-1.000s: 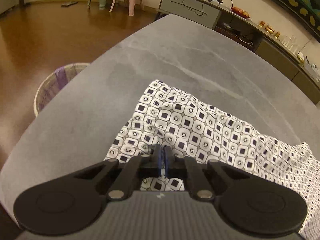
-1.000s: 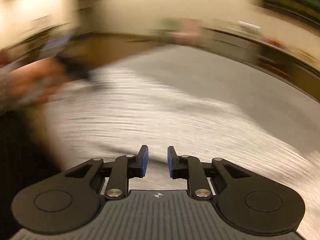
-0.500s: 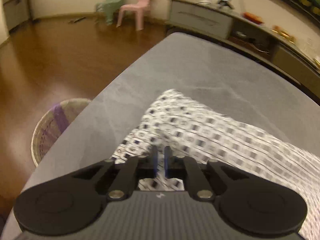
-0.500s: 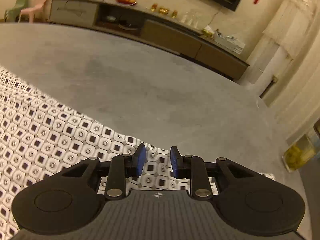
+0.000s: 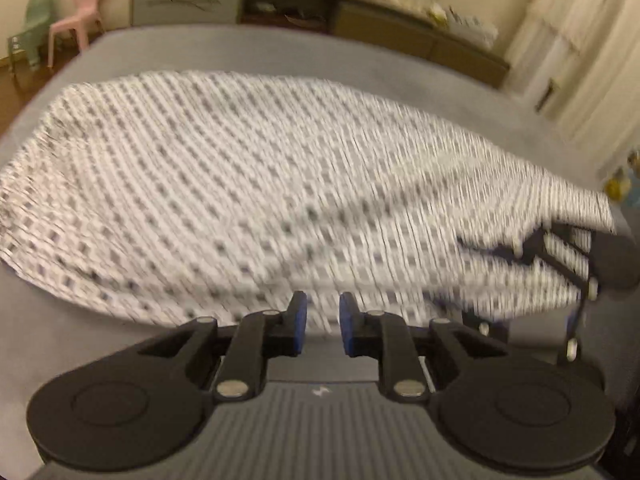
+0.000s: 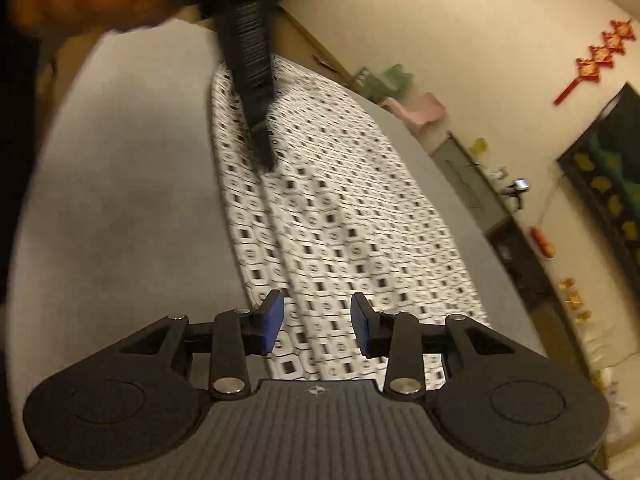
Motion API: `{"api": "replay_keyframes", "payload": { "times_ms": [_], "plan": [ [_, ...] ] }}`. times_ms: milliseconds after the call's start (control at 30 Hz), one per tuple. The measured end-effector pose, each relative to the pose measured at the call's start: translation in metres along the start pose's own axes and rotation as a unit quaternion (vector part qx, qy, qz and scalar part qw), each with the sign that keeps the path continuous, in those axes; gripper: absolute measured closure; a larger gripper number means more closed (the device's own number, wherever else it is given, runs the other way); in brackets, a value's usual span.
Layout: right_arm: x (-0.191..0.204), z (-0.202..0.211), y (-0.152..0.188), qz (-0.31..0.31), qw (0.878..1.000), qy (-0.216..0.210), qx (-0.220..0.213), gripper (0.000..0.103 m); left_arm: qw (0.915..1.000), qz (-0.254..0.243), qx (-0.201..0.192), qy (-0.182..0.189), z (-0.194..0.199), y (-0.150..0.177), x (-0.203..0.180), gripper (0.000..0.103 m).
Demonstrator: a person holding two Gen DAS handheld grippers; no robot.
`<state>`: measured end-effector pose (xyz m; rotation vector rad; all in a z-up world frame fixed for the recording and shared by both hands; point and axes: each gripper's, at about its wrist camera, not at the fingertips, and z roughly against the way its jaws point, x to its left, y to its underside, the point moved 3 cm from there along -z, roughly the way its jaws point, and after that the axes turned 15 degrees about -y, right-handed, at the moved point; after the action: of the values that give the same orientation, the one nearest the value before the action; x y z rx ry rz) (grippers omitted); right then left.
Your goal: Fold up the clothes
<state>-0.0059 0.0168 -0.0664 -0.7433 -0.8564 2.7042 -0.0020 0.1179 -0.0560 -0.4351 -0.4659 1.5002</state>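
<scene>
A white garment with a black square pattern (image 5: 260, 184) lies spread long on the grey table (image 5: 280, 48); it also shows in the right wrist view (image 6: 332, 224). My left gripper (image 5: 322, 326) is open with a narrow gap and empty, at the cloth's near edge. My right gripper (image 6: 317, 322) is open and empty, low over one end of the cloth. The right gripper shows blurred at the cloth's right end in the left wrist view (image 5: 560, 256). The left gripper shows at the far end in the right wrist view (image 6: 260, 136).
Small pink (image 5: 76, 28) and green (image 5: 28, 32) chairs stand on the wood floor beyond the table. A long low cabinet (image 5: 360, 16) with clutter runs along the wall. A pale curtain (image 5: 580, 60) hangs at the right. Bare grey table (image 6: 120, 200) lies left of the cloth.
My left gripper has let go of the cloth, opened a little and swung round to face along the garment. My right gripper has opened wider and turned to look down the cloth's length.
</scene>
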Motion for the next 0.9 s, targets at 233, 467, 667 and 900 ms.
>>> {"api": "replay_keyframes", "payload": {
  "times_ms": [233,467,667,900],
  "plan": [
    [-0.008,-0.007,-0.014,-0.024,0.999,-0.004,0.025,0.103,0.9997,-0.011,-0.009,-0.018,-0.002,0.004,-0.003,0.085],
    [0.024,0.031,0.000,0.006,0.999,-0.028,0.025,0.103,0.9994,-0.034,0.004,0.006,0.014,0.006,-0.002,0.085],
    [0.029,0.028,0.004,0.005,0.999,-0.048,0.006,0.103,0.9878,-0.083,-0.107,0.077,0.079,-0.011,0.000,0.082],
    [-0.082,0.090,0.047,-0.264,0.960,-0.048,-0.076,0.085,0.9967,0.011,-0.079,-0.012,0.021,-0.059,0.045,0.079]
  ]
}}
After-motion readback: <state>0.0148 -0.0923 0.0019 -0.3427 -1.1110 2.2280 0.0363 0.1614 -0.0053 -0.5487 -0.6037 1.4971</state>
